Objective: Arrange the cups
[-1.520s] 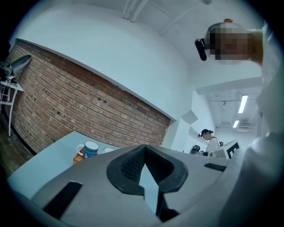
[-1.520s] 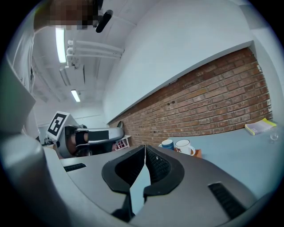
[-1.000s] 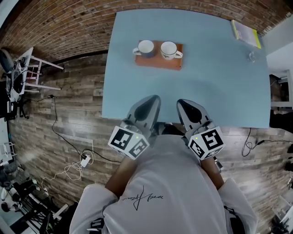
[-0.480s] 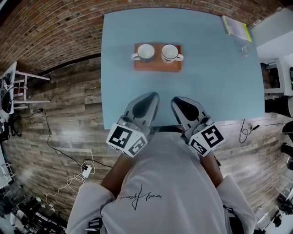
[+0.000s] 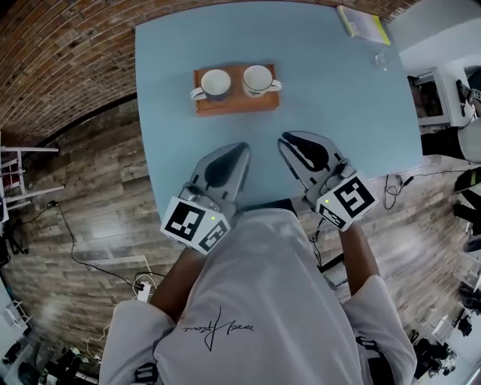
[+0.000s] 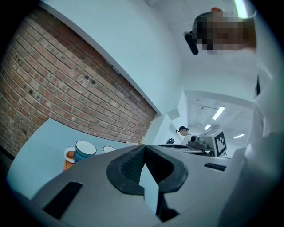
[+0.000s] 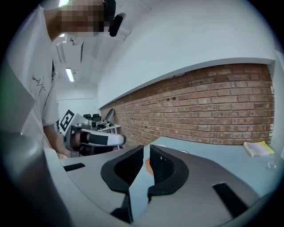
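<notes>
A blue cup [image 5: 215,83] and a white cup [image 5: 258,79] are seen side by side on an orange board [image 5: 234,104] toward the far side of the blue table [image 5: 338,113]. A yellow-green book [image 5: 363,22] and a small glass [image 5: 381,60] are set at the far right corner. The left gripper [image 5: 237,150] and right gripper [image 5: 291,143] are held side by side over the near edge, well apart from the cups and pointed towards them. The left jaws are pressed together and the right jaws all but together, with nothing gripped.

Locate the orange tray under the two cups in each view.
Head view: orange tray upper centre, on the blue table's far half.
Left gripper view: lower left, an orange sliver under the blue cup.
Right gripper view: centre, an orange patch just beyond the jaw tips.
Shared landmark: the brick wall behind the table.
</notes>
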A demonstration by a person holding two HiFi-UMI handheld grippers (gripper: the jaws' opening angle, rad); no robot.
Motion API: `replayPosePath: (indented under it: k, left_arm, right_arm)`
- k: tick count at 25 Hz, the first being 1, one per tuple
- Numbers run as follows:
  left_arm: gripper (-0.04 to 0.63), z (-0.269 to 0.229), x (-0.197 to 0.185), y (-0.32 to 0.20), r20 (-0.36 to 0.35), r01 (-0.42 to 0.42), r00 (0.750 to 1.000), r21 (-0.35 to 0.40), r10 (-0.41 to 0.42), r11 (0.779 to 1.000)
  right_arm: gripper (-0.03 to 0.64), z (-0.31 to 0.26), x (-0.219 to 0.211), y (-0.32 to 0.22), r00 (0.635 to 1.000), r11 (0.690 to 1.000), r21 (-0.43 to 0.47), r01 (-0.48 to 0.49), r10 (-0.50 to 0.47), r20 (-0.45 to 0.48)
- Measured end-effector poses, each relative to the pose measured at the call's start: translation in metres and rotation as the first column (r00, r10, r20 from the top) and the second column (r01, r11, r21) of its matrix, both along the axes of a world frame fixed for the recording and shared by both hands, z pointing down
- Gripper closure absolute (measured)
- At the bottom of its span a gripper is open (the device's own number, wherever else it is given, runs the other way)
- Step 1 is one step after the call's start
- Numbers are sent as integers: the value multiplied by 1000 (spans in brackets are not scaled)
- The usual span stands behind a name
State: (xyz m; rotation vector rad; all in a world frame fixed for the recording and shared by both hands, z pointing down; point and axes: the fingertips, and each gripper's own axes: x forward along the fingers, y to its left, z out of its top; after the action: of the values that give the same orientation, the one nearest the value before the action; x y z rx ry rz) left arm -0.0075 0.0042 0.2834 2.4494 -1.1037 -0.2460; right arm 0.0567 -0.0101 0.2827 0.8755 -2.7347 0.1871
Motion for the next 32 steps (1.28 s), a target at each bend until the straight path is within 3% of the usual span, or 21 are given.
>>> replayPosePath:
  k: [12, 18, 20, 25, 32]
  left_arm:
    - [586, 4, 15, -29, -14, -3, 1000, -18, 3, 1000]
    - [586, 15, 21, -36, -9, -8, 1000, -49, 8, 999]
    - [586, 18, 22, -38, -4, -4, 1000, -58, 4, 998]
    - [586, 21, 21, -40, 1, 9, 1000, -68, -8, 998]
    - [586, 31, 21, -43, 31, 11, 999, -88, -9, 996]
  right_arm:
    - [591, 38, 19, -74, 992, 998, 14, 67, -65, -110]
    - [584, 59, 27, -98, 989, 997, 10, 73, -71, -132]
    - [532, 67, 29, -104, 988, 997, -6, 76, -76, -136]
    - [525, 84, 34, -120, 992, 997, -48, 68, -73, -106]
    - [485, 112, 31, -134, 961, 989, -10, 146, -144, -236]
